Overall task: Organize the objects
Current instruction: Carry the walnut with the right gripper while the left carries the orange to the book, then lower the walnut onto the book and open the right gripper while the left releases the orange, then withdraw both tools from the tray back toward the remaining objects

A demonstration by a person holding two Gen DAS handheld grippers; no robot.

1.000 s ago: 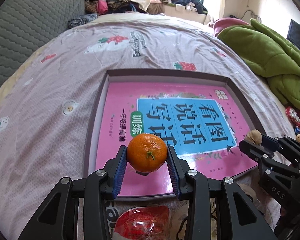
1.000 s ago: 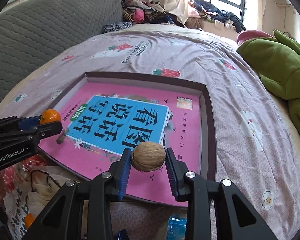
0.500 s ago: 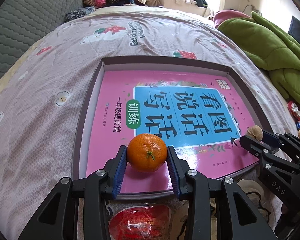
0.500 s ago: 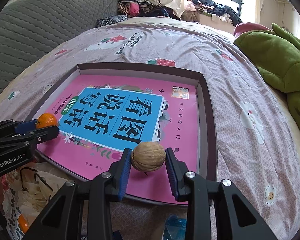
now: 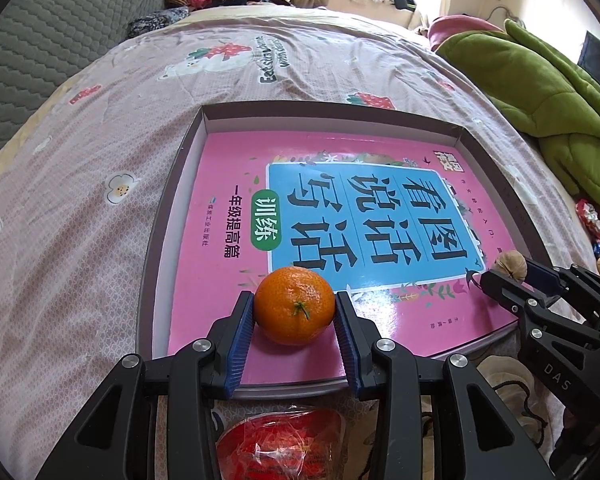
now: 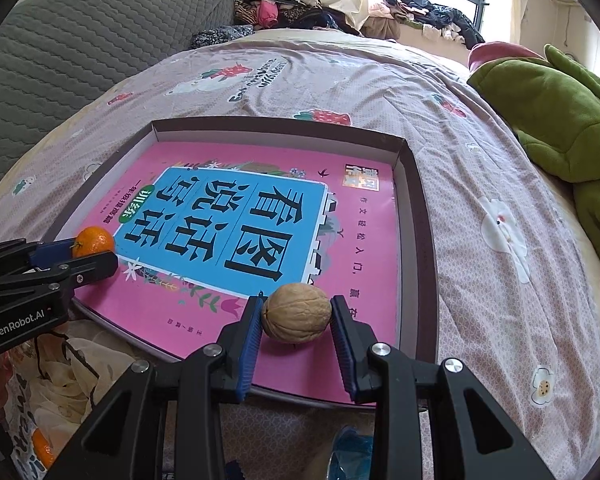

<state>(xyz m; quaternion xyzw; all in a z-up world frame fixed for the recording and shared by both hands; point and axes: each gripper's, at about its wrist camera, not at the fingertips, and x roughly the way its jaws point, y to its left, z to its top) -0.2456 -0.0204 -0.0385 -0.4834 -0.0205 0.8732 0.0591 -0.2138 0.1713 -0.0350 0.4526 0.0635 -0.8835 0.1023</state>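
Observation:
A shallow brown tray point(image 5: 168, 216) lies on the bed with a pink book point(image 5: 228, 168) flat inside it. My left gripper point(image 5: 295, 312) is shut on an orange tangerine point(image 5: 294, 306), low over the book's near left corner. My right gripper point(image 6: 296, 314) is shut on a walnut point(image 6: 296, 312), low over the book's near right part. The tangerine point(image 6: 94, 240) and left gripper point(image 6: 76, 266) also show at the left of the right wrist view. The walnut point(image 5: 510, 266) shows at the right of the left wrist view.
A green plush blanket point(image 5: 540, 92) lies on the bed to the right. A red plastic bag point(image 5: 284, 448) and a cloth bag point(image 6: 60, 364) sit below the tray's near edge. Clothes are piled at the bed's far end point(image 6: 284, 4). A grey quilted headboard point(image 6: 80, 40) stands left.
Both grippers have moved forward and lower over the tray, each still holding its object close above the book.

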